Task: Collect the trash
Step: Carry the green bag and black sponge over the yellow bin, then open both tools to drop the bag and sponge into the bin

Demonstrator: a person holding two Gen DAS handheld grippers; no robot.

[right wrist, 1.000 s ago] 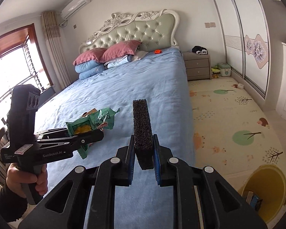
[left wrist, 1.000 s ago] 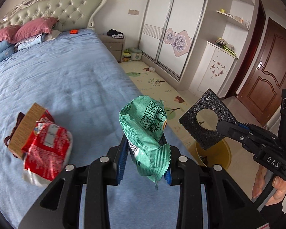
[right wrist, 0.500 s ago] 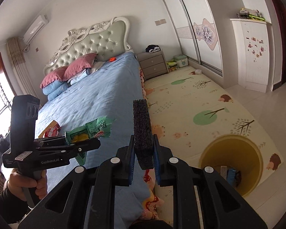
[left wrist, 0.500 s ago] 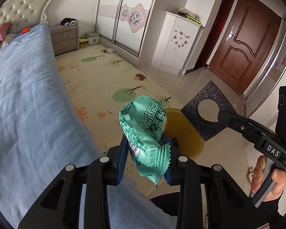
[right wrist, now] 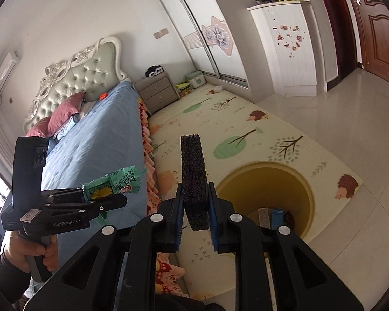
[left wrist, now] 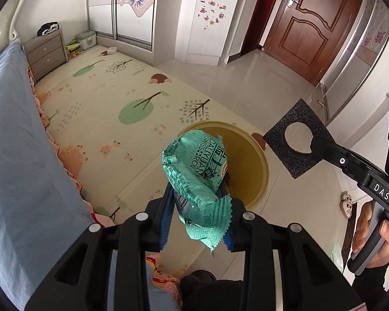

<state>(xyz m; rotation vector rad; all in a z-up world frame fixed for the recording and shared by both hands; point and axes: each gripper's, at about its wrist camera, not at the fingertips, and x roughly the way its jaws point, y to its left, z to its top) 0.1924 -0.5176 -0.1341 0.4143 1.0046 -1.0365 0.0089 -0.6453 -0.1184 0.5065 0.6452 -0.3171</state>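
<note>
Shift since a second ago: both views swung off the bed (right wrist: 96,140) and round to the floor; yellow bin, then low at the frame edge, now right ahead of both grippers.
Room: blue bedspread at the left, patterned play mat (left wrist: 111,98) beside it, tiled floor and brown door (left wrist: 313,23) beyond.
Yellow bin (right wrist: 304,189): standing on the mat's corner, mouth open; a few pieces already at the bottom, among them something blue and something pale.
Left gripper (left wrist: 198,223): narrow, clamped on the green wrapper (left wrist: 197,176); crumpled, printed face up, hanging in front of the bin's near rim in the left wrist view, not yet clearly over the mouth.
Right gripper (right wrist: 195,207): narrow, pinching the black foam square (left wrist: 297,142) edge-on; round hole cut through it, held up to the right of the bin and apart from the wrapper.
Done: two pieces picked up and carried to the bin; earlier pieces inside.
Left: judged, lower both over the opening and release.
Further trash: none in sight in these two views, with much of the bed out of frame.
</note>
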